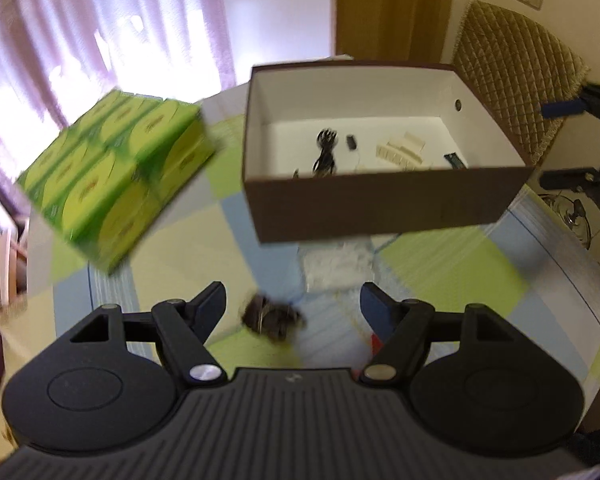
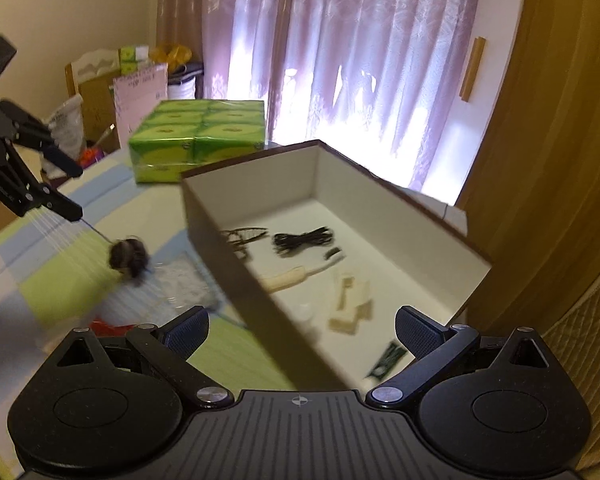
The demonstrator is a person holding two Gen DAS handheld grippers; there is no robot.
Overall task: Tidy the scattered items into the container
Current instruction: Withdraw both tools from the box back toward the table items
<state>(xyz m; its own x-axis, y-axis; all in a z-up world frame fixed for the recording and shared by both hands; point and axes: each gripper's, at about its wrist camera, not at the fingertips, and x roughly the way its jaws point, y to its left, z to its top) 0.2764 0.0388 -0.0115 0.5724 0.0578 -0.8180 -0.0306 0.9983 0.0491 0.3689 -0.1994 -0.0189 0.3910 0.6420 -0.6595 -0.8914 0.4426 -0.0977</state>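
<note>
A brown box with a white inside [image 1: 388, 208] [image 2: 236, 280] stands on the table. It holds a black cable bundle [image 1: 326, 152] [image 2: 304, 239], pale blocks [image 1: 400, 152] [image 2: 350, 300] and other small items. A dark fuzzy ball [image 1: 272, 316] [image 2: 128, 258] lies on the checked cloth before the box. My left gripper [image 1: 292, 304] is open, with the ball between its fingers and a little ahead. It shows in the right wrist view [image 2: 70, 192] at the left. My right gripper [image 2: 302, 330] is open and empty, over the box's near corner.
A green wrapped pack of tissue boxes [image 1: 116, 184] [image 2: 198, 140] sits at the table's far left. A clear plastic bag [image 1: 336, 264] [image 2: 180, 280] lies beside the ball. A small red item [image 2: 112, 326] lies near the front. A quilted chair back [image 1: 512, 76] stands to the right.
</note>
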